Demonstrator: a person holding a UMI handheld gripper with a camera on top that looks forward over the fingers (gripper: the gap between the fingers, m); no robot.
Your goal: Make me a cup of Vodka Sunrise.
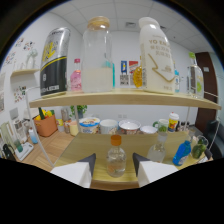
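Low in the frame's centre, a small clear bottle with an orange cap (115,159) stands on the wooden table (90,145) between the spread fingers of the gripper (114,167), gaps either side. Nothing looks poured yet; picking, pouring and mixing all seem left. Tall containers line the shelf (125,98) above.

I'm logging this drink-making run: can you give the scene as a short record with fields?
gripper: gripper open, fingers either side of the small bottle
between fingers: small clear bottle, orange cap, upright on the wooden table
shelf above: wooden shelf with black-and-yellow can, clear jar, white bottle
right of fingers: blue bottle
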